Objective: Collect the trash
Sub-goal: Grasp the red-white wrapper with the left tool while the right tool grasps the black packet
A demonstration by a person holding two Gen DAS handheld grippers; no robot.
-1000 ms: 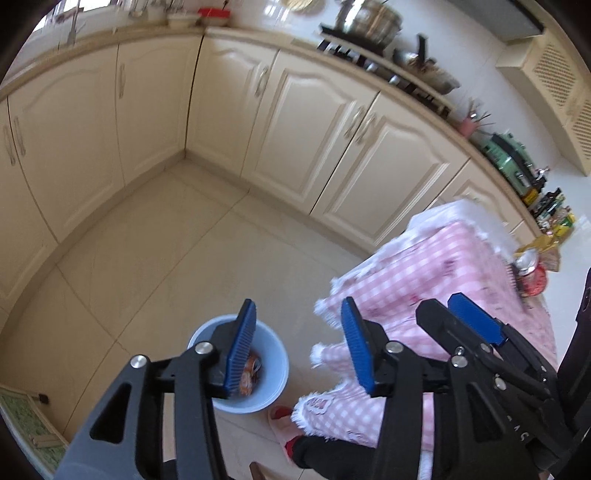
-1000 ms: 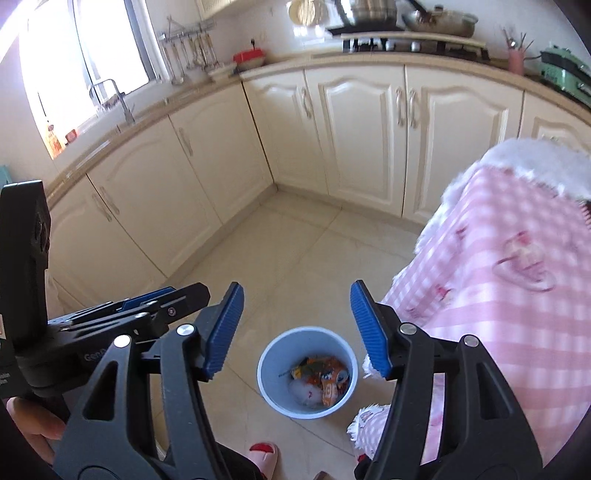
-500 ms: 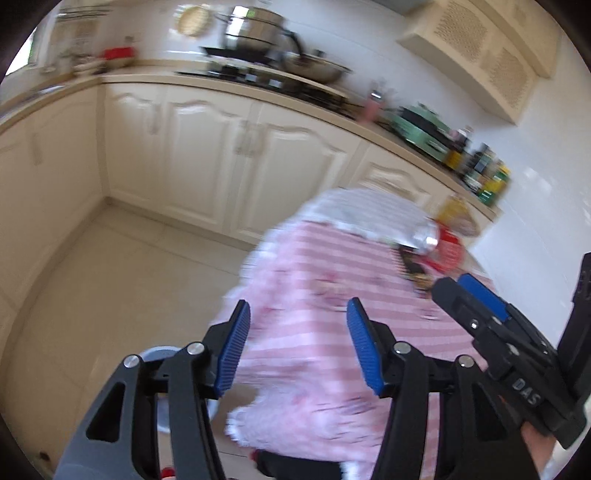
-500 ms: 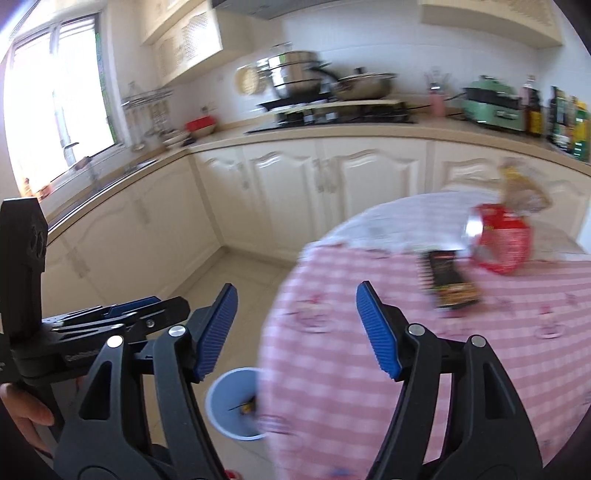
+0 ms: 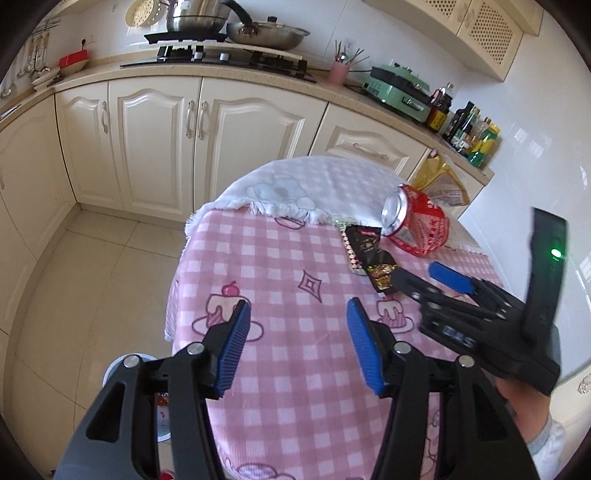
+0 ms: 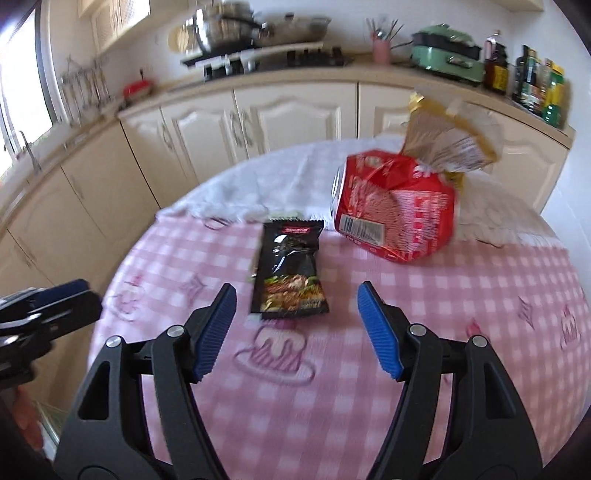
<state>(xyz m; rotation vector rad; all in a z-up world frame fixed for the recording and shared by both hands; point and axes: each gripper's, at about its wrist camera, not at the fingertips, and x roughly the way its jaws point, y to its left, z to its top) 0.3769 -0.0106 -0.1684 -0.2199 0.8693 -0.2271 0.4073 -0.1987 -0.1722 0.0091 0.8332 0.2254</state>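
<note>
A black snack packet (image 6: 290, 271) lies flat on the pink checked tablecloth (image 6: 332, 406), also in the left wrist view (image 5: 371, 258). Behind it lies a crushed red can (image 6: 397, 216), also in the left wrist view (image 5: 415, 225), and a gold and white bag (image 6: 448, 142) stands behind the can. My right gripper (image 6: 295, 332) is open and empty, just short of the black packet; it shows in the left wrist view (image 5: 424, 277). My left gripper (image 5: 295, 347) is open and empty over the near side of the table. The bin's rim (image 5: 118, 363) shows on the floor at lower left.
Cream cabinets (image 5: 166, 122) run along the back under a counter with a stove and pans (image 5: 229, 33), a green appliance (image 5: 400, 90) and bottles (image 5: 472, 133). A white towel (image 5: 295, 188) covers the table's far side. Tiled floor (image 5: 92, 277) lies left of the table.
Both grippers have swung up from the bin on the floor to the table top. The packet, can and bag have come into view. Both stay open.
</note>
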